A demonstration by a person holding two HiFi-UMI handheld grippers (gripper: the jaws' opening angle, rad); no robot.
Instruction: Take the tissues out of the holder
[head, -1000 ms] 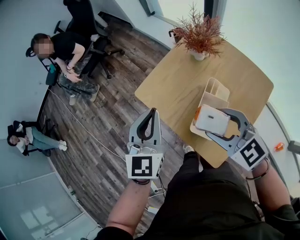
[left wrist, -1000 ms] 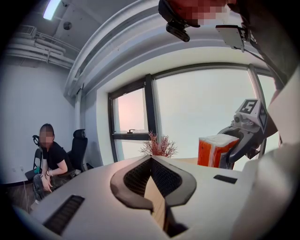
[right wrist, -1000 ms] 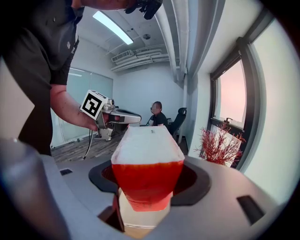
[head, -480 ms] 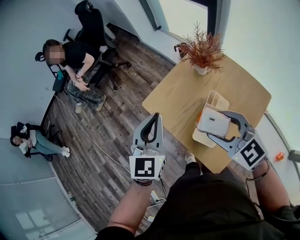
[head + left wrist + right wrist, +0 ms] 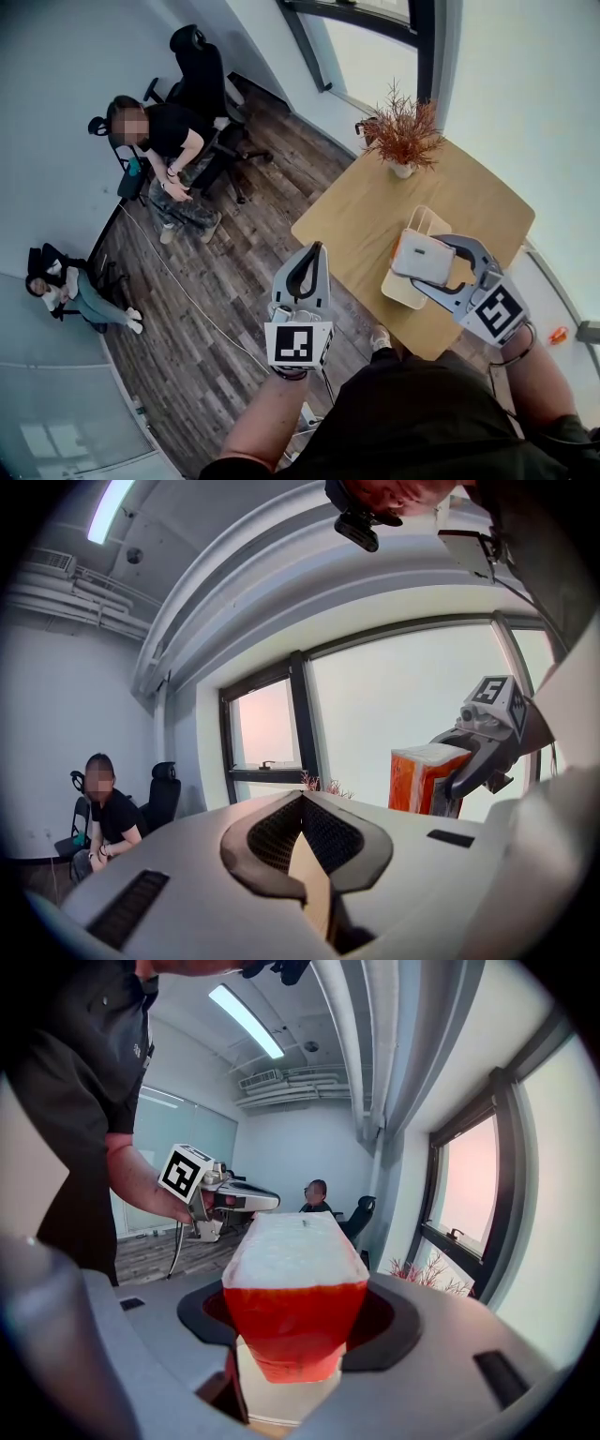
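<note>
My right gripper (image 5: 429, 264) is shut on a tissue pack (image 5: 422, 253), white with orange ends, and holds it in the air just above the light wooden holder (image 5: 403, 292) on the round wooden table (image 5: 356, 216). In the right gripper view the tissue pack (image 5: 295, 1288) fills the space between the jaws, with a pale surface below it. My left gripper (image 5: 312, 251) hangs shut and empty over the floor, left of the table. From the left gripper view, the tissue pack (image 5: 424, 778) shows at the right in the right gripper (image 5: 487, 752).
A dried reddish plant in a white pot (image 5: 403, 141) stands at the table's far edge by the window. Two seated people (image 5: 159, 150) and office chairs (image 5: 202, 66) are at the left, and a cable (image 5: 187, 291) runs over the wood floor.
The right gripper keeps its hold on the tissue pack, which seems a little higher over the holder. The left gripper stays shut beside the table. The head view has tilted.
</note>
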